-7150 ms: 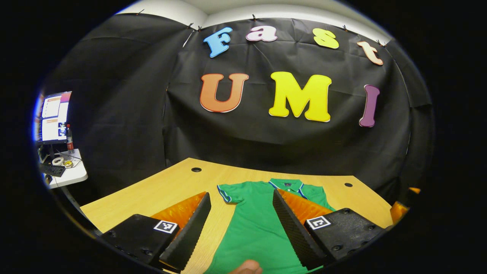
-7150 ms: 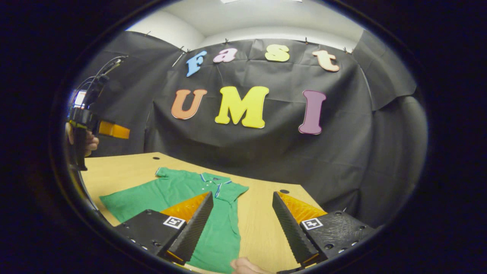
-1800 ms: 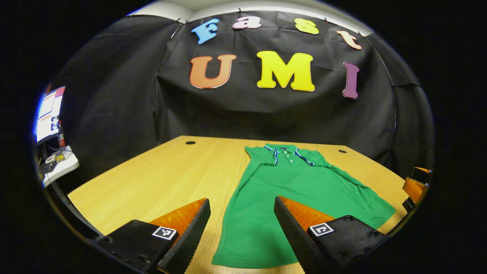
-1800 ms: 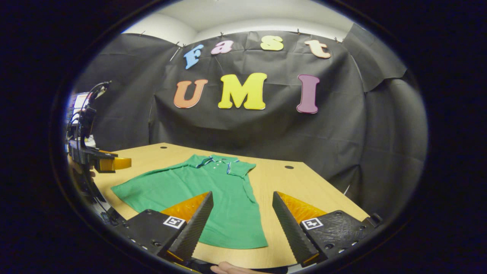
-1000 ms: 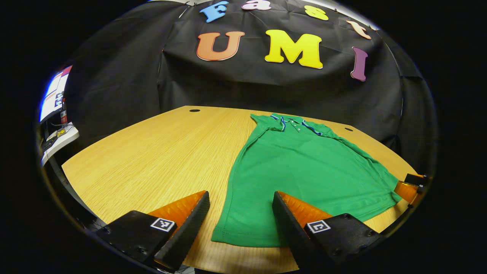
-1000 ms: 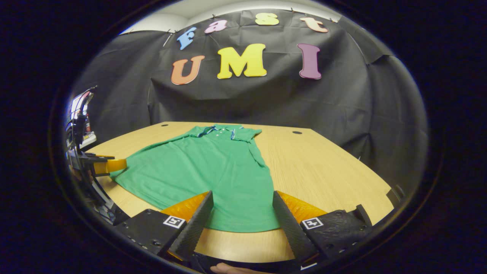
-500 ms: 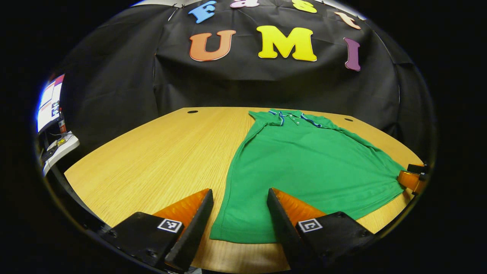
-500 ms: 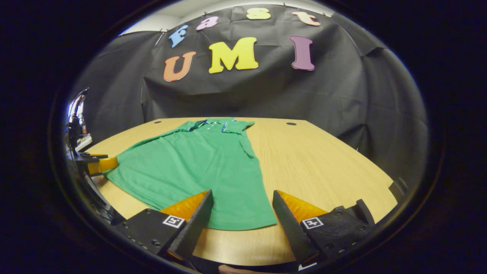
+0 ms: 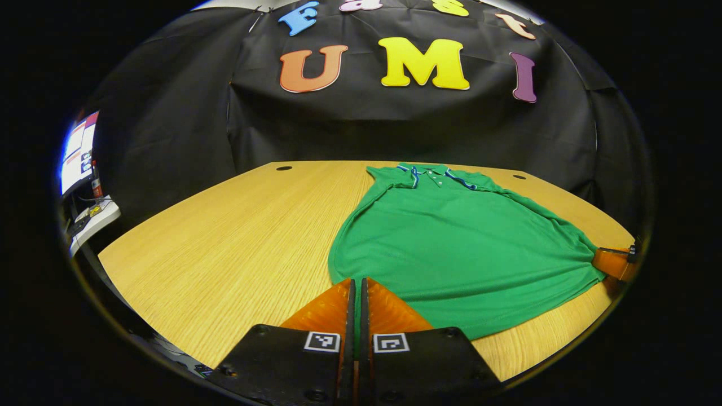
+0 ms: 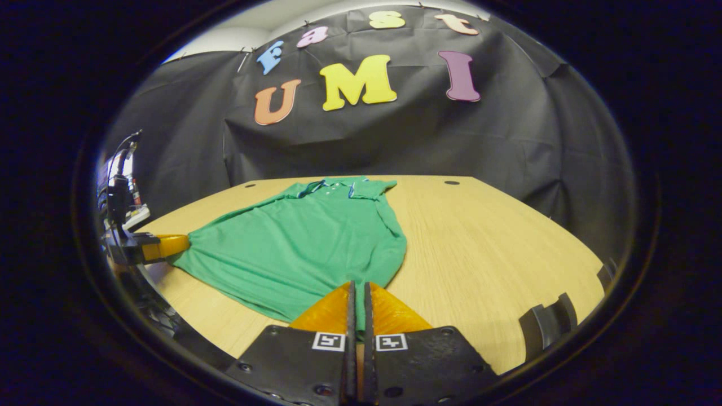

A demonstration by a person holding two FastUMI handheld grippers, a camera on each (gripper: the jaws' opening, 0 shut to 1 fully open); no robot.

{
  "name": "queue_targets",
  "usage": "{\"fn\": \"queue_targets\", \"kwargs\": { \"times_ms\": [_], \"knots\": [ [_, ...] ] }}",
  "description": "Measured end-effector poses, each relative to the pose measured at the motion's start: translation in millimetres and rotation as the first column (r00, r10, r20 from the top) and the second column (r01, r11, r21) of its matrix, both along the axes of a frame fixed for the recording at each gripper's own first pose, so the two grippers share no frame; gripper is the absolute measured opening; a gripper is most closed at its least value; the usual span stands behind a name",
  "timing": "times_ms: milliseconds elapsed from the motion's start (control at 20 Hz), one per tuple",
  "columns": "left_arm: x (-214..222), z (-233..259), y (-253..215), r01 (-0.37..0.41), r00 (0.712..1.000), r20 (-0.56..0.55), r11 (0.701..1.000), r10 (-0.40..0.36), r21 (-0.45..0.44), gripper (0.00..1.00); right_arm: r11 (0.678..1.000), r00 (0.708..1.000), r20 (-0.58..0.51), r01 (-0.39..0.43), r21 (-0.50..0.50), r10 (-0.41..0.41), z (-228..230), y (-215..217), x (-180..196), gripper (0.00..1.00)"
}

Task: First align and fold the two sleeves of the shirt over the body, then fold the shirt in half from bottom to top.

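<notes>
Shirt [image 9: 451, 248] is lying face up on the table [image 9: 225, 242], collar [image 9: 431, 172] pointing at the booth wall, hem [image 9: 479, 324] toward the near edge. Sleeves are looking tucked in already: side outlines are running straight from shoulder to hem, nothing sticking out, with a folded strip lying along the edge in the right gripper view. So I'm judging step one done and the bottom-to-top fold just starting.

Left gripper [image 9: 356, 287] is sitting on the near hem corner with its fingers pressed together, a sliver of green showing in the slit between them, so it's pinching fabric. Right gripper [image 10: 357, 290] is doing the same on the other hem corner, fingers closed with cloth running in between. Each one is also showing far off in the other's view at the shirt's opposite corner. Hem is bunching and drawing inward at both pinch points, with wrinkles fanning out from the far corner in the left gripper view.

Left to do: lift both corners and carry the hem up to the collar, lay it flat.

Room: wide bare wood to the left of the shirt in the left gripper view, wide bare wood on the other side in the right gripper view. Two cable holes [image 9: 284, 168] near the back edge, well apart from the cloth. Collar is lying near the back edge, wall just behind it, so overshoot margin there is looking thin. Hem is near the front edge.
</notes>
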State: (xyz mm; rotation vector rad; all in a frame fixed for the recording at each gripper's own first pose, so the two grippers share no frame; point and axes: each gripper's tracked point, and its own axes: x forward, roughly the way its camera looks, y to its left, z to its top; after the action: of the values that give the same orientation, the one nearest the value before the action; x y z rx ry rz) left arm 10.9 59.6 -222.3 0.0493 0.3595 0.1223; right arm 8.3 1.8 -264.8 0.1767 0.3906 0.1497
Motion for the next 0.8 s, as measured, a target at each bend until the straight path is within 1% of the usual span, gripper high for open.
{"fn": "queue_targets", "kwargs": {
  "times_ms": [50,150,450,550,650,800],
  "knots": [
    [0,0,1,0.004,1.0,-0.004,1.0,-0.004,-0.004,0.08,1.0,1.0,0.003,-0.002,-0.01,0.002,2,1,1,0.01],
    [0,8,2,0.009,1.0,0.006,1.0,-0.009,-0.019,0.06,1.0,1.0,0.002,-0.011,-0.019,0.011,6,1,1,0.0],
    [14,56,-5,0.037,0.997,0.069,0.999,-0.038,0.023,0.06,1.0,0.997,0.08,-0.006,-0.001,0.006,55,-3,14,0.0],
    [22,78,-6,0.049,0.994,0.096,0.998,-0.052,0.035,0.06,1.0,0.994,0.107,-0.003,0.015,0.001,78,-5,27,0.0],
    [35,103,-8,0.065,0.99,0.126,0.998,-0.068,0.025,0.06,1.0,0.99,0.141,0.006,0.023,-0.009,104,-10,42,0.0],
    [61,140,-4,0.069,0.981,0.183,0.997,-0.071,0.014,0.06,0.999,0.982,0.183,0.029,0.035,-0.034,138,-18,72,0.0]
  ]
}}
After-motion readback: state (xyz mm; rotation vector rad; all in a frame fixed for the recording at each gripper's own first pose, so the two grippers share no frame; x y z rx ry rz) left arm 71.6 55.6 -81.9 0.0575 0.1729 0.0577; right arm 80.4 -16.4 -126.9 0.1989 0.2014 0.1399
